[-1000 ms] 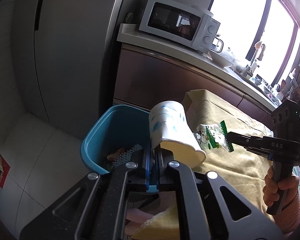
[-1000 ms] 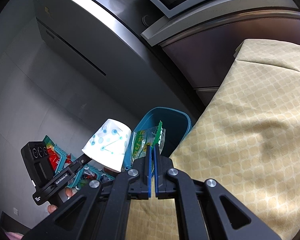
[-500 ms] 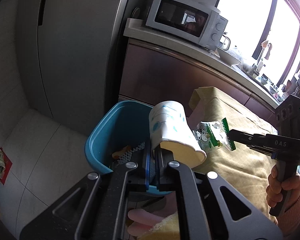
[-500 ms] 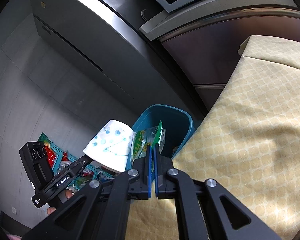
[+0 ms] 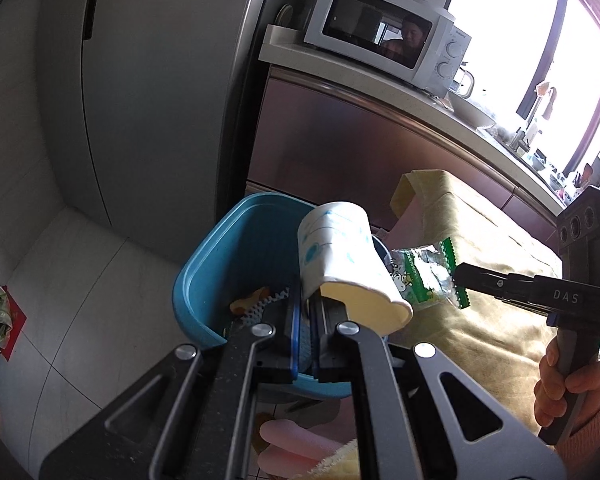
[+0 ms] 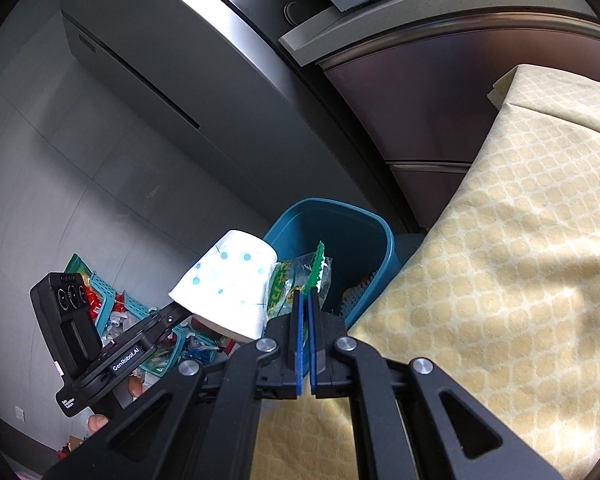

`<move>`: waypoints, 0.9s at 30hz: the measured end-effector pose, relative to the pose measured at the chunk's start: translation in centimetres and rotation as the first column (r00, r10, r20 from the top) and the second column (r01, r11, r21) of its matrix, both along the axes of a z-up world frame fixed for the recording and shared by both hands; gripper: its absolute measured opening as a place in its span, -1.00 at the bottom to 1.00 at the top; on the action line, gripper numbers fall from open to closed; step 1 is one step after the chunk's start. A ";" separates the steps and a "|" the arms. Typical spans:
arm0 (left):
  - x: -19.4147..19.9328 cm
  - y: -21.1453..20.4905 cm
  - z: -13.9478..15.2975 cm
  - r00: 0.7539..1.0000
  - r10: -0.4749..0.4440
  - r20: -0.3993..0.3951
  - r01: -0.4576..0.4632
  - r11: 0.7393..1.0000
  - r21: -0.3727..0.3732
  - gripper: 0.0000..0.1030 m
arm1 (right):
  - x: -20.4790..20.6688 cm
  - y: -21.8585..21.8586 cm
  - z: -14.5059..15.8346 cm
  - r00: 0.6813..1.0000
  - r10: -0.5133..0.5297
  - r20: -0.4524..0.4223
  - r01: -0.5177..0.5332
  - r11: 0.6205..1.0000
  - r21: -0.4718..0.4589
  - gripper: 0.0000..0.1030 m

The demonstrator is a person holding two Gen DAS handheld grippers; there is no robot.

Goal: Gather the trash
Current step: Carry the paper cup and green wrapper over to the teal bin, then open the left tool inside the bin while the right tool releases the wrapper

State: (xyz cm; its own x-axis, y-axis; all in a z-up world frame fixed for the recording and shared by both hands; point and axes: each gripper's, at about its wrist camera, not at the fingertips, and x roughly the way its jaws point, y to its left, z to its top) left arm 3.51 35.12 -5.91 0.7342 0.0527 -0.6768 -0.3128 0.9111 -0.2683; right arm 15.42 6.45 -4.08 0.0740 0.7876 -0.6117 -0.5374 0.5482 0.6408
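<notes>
A white paper cup with blue dots (image 5: 340,264) is tipped on its side, and my left gripper (image 5: 306,304) is shut on its rim, above the near edge of the blue trash bin (image 5: 228,264). Scraps lie in the bin's bottom. My right gripper (image 6: 305,300) is shut on a green and clear snack wrapper (image 6: 296,280), which hangs at the bin's rim (image 6: 340,216) right beside the cup (image 6: 228,280). In the left wrist view the wrapper (image 5: 424,276) almost touches the cup, with the right gripper (image 5: 460,280) held by a hand. The left gripper (image 6: 180,314) shows in the right wrist view.
A table under a yellow patterned cloth (image 6: 500,280) stands right next to the bin. Behind the bin are a grey fridge (image 5: 148,100) and a brown cabinet with a microwave (image 5: 384,36) on top. Teal baskets of litter (image 6: 112,308) lie on the floor.
Both grippers have drifted a little closer to the bin with their loads. The cup and wrapper stay side by side, and both grips are unchanged.
</notes>
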 end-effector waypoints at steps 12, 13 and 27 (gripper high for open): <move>0.8 0.3 -1.1 1.000 0.019 -0.024 -0.019 1.000 -0.003 -0.92 | -0.3 1.6 -0.5 1.000 0.013 -0.001 -0.013 1.000 -0.026 -0.97; 0.9 0.4 -1.3 0.999 0.020 -0.028 -0.020 1.000 -0.003 -0.92 | -0.4 1.8 -0.5 1.000 0.015 -0.002 -0.015 1.000 -0.028 -0.97; 2.6 0.9 -2.8 0.998 0.028 -0.055 -0.028 1.000 0.001 -0.84 | -0.7 4.5 -1.5 0.999 0.035 0.005 -0.035 0.994 -0.099 -0.92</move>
State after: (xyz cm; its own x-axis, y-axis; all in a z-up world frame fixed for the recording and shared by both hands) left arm 6.11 36.02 -8.66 0.6940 0.0729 -0.7163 -0.3521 0.9021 -0.2494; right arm 14.69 10.94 -5.58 0.0520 0.7254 -0.6864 -0.5615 0.5896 0.5806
